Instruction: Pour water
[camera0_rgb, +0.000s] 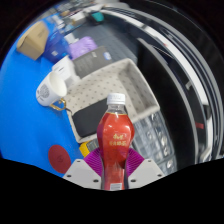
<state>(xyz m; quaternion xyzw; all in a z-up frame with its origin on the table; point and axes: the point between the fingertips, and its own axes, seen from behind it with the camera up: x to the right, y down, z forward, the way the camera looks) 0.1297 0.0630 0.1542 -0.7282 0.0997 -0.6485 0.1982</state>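
A red bottle (114, 145) with a white cap and a red label stands upright between my fingers. My gripper (113, 168) is shut on the bottle, with the purple pads (92, 161) pressed against its lower body on both sides. The bottle is lifted above a blue table surface (25, 120). A white cup (50, 93) sits on the blue surface beyond and to the left of the bottle.
A grey rectangular tray (120, 85) lies just behind the bottle. A purple object (82, 46) and a tan box (33, 38) lie farther back. A wire rack (165, 125) stands to the right. A yellow piece (60, 160) lies left of my fingers.
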